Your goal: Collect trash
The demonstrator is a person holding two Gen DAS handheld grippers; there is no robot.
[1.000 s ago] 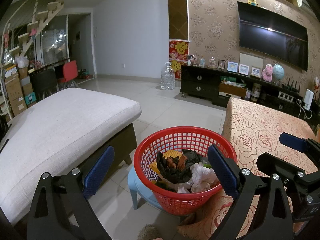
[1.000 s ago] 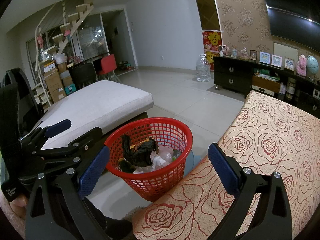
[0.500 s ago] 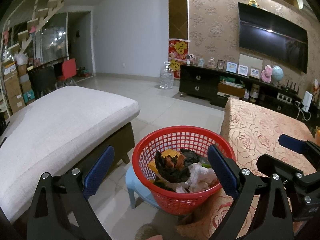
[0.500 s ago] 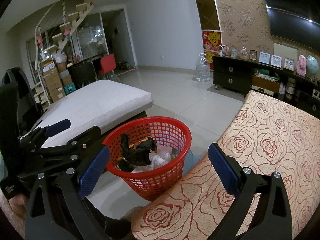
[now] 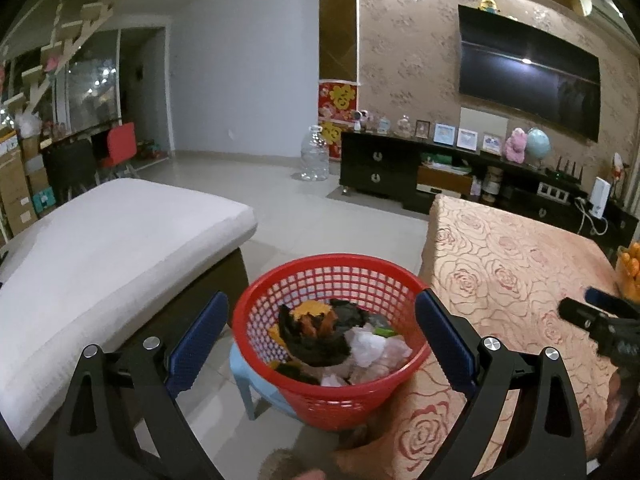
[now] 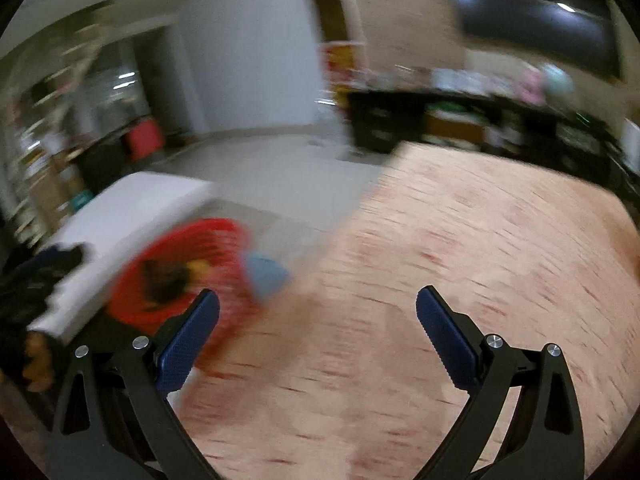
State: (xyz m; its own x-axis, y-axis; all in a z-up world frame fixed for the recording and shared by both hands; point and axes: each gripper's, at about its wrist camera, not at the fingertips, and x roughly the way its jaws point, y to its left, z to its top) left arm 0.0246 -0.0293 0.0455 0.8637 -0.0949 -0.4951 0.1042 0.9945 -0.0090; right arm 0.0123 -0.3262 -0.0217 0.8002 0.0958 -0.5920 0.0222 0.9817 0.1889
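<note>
A red mesh basket (image 5: pixel 332 340), already loaded with crumpled white paper, dark wrappers and an orange scrap, stands on a small light-blue stool (image 5: pixel 250 380) in a living room, squeezed between a pale cushioned bench (image 5: pixel 100 256) on the left and a table under a rose-patterned cloth (image 5: pixel 508 276) on the right. The left gripper (image 5: pixel 320 344) hangs above the basket with its blue pads spread wide and nothing between them. The right gripper (image 6: pixel 318 340), likewise wide apart and empty, is over the near part of the cloth; its view is badly smeared by motion, with the basket (image 6: pixel 180 276) only a red blur at its left.

Judged from these views, a drop-off at the basket looks finished and the hunt for the next piece of rubbish is in hand. No loose litter can be made out on the visible stretch of the cloth, though the blur hides small scraps. Orange fruit (image 5: pixel 630 268) shows at the far right edge of the table. The next move calls for a steadier look across the table, then a grip on whatever scrap turns up, with the basket left where it stands. Its contents sit below the rim, with room for more.
</note>
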